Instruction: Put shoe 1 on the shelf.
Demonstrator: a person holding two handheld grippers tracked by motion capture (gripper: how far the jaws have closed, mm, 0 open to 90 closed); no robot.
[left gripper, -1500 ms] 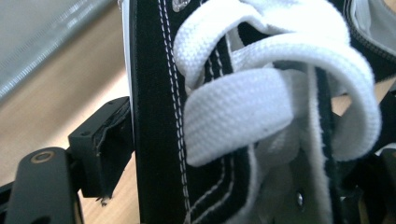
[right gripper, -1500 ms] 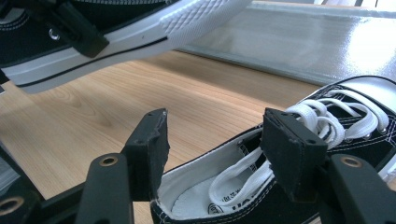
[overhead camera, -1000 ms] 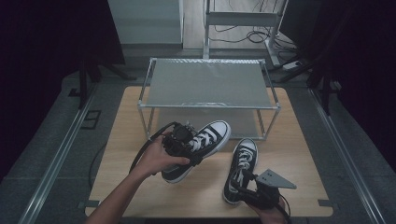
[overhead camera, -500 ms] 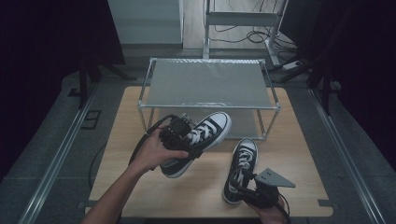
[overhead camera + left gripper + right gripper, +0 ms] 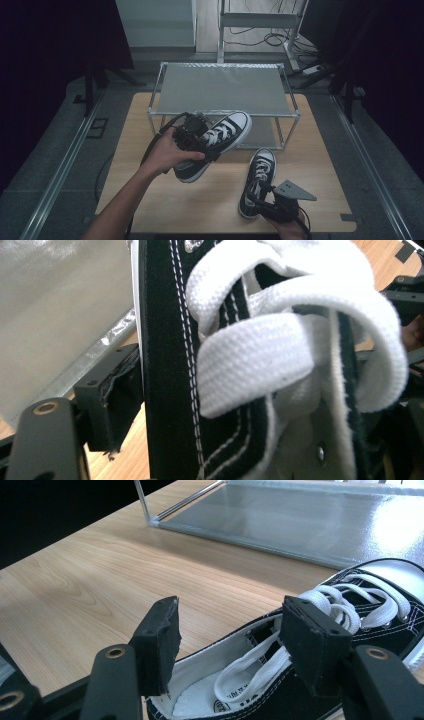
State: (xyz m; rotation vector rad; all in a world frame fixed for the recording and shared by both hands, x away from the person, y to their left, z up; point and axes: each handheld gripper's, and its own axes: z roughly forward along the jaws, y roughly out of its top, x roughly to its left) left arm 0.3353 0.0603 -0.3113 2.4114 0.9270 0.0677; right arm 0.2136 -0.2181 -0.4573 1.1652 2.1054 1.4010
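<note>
above the worktop, the left claw grips a black sneaker beside the metal rack; keep it level. right claw hangs open over the second sneaker.

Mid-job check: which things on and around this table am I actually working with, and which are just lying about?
In the job:
- left gripper, clamped on the raised sneaker
- right gripper, jaws open over the sneaker on the table
- metal rack, just beyond the raised sneaker

Lying about:
- cables on the floor
- white frame behind
</note>
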